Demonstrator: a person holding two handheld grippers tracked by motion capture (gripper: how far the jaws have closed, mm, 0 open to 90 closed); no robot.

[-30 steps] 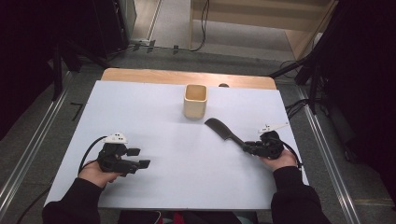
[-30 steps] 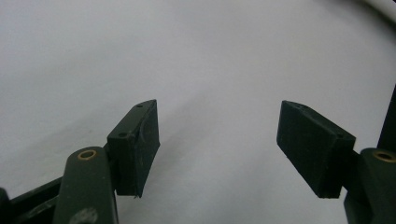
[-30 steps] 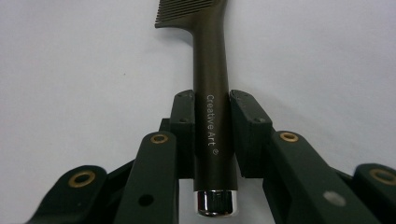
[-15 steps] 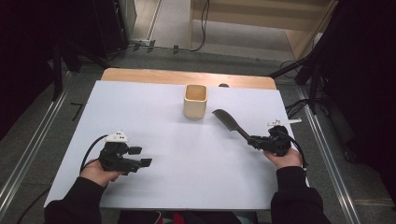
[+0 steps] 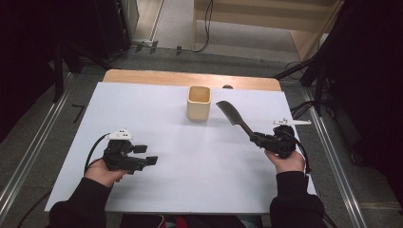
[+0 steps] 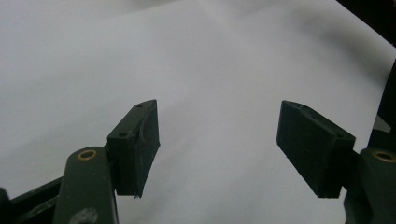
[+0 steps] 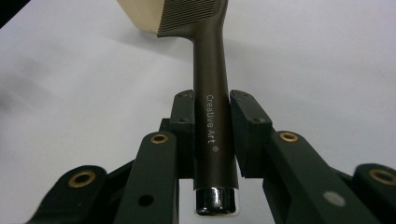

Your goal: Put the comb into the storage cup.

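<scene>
Table [image 5: 190, 180], covered by a white sheet with a strip of bare wood along its far edge, carries everything here. Near the middle of that far edge stands a small square wooden cup [image 5: 198, 102], open at the top and upright.

Toward the right edge of the table, the person's right hand holds the right gripper [image 5: 259, 139], and the claw is clamped on the handle of a dark comb [image 5: 231, 115]. The comb juts from the jaws toward the far edge and slants toward the cup, clear of the sheet; its toothed end sits just beside the cup's right side, though whether the two touch cannot be told. In the right gripper view the comb [image 7: 212, 116] runs straight up between the two pads, which press on both sides of its round handle. White lettering runs along the handle, a shiny metal cap ends it at the bottom, and the fine teeth overlap the pale cup [image 7: 140, 16] at the top.

Near the left front corner, the left gripper [image 5: 146, 155] rests low over the sheet in the person's left hand. Its claw stands wide, with bare white sheet between the pads [image 6: 135, 144].
</scene>
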